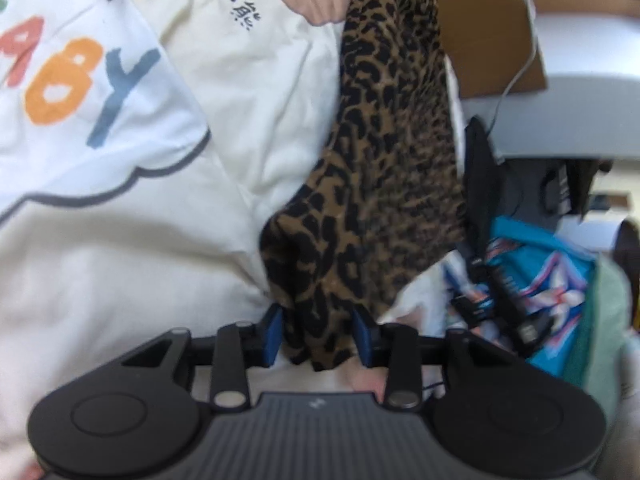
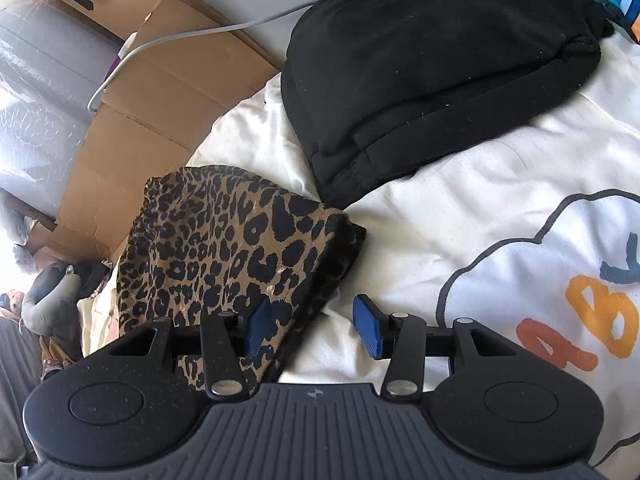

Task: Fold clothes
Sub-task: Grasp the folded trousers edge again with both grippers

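Cream bedspread [image 2: 460, 200], printed "BABY" cloud; cardboard [image 2: 132, 136] at 10 o'clock.
Left gripper [image 1: 319, 330] pinches leopard-print garment [image 1: 384, 168]; right gripper [image 2: 316, 330] spread wide, empty; black garment [image 2: 432, 64] at 12 o'clock.

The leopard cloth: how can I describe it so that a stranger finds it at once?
Look at the cream bedcover with coloured letters printed on it. Near its edge, beside the flattened cardboard, lies the leopard cloth, below a black garment. It alone has black spots on brown, and the left gripper has a bunch of it between its fingers.
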Demonstrator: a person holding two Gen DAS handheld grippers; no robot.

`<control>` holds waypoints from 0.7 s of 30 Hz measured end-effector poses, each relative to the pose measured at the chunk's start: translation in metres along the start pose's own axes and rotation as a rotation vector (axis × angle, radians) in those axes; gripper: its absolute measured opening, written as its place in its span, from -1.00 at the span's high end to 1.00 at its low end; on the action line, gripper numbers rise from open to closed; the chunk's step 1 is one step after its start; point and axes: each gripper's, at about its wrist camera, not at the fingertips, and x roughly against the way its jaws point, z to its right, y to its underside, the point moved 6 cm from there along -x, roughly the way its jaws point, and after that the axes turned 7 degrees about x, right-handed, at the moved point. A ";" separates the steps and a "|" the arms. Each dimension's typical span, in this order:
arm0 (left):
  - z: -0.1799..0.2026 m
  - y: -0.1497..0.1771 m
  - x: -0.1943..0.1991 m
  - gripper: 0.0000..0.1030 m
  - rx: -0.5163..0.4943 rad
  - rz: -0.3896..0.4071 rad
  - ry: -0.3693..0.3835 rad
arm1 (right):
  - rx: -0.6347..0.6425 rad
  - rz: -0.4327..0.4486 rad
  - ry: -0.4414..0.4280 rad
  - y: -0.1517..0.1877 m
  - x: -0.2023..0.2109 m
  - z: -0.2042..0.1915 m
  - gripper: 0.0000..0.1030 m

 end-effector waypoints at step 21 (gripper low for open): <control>-0.002 -0.001 -0.010 0.66 -0.021 0.034 0.000 | -0.042 0.082 -0.030 -0.018 -0.006 0.010 0.01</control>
